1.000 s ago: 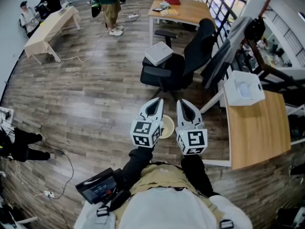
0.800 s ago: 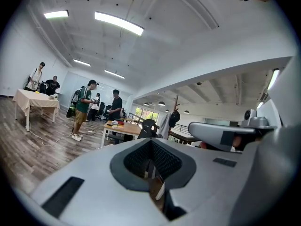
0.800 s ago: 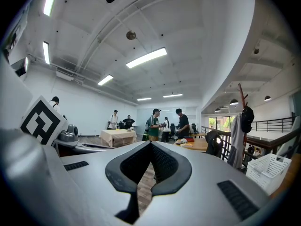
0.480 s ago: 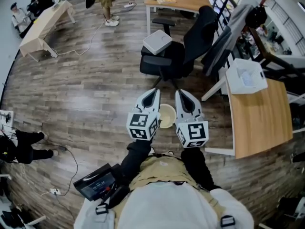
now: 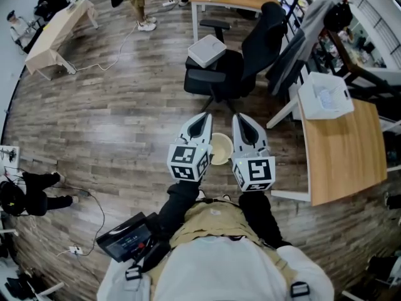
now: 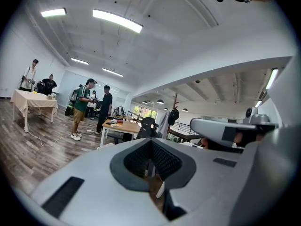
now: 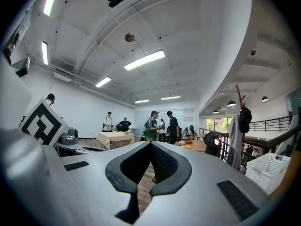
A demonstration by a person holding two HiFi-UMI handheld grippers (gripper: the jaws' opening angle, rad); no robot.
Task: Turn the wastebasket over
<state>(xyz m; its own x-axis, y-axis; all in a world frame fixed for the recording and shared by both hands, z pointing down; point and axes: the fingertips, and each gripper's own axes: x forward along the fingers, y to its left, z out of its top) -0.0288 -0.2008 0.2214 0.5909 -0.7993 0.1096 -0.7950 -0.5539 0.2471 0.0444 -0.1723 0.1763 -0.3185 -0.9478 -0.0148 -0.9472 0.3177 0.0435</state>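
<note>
A cream round wastebasket (image 5: 220,149) stands on the wooden floor just in front of the person, and its round rim shows from above. My left gripper (image 5: 205,119) hangs above its left side and my right gripper (image 5: 240,119) above its right side, both pointing forward, side by side. Each has its jaws shut with nothing between them. Both grippers partly cover the basket. In the left gripper view the shut jaws (image 6: 150,141) point across the room, and the same holds in the right gripper view (image 7: 151,144). The basket does not show in either gripper view.
A black office chair (image 5: 244,68) with a white box (image 5: 208,51) on its seat stands just ahead. At the right is a wooden desk (image 5: 341,149) with a white slatted basket (image 5: 322,99). Tables and several people are far off. A cable (image 5: 94,199) lies at the left.
Both grippers keep their side-by-side pose over the wastebasket. The head view has shifted a little, so the chair and desk sit slightly higher in the picture.
</note>
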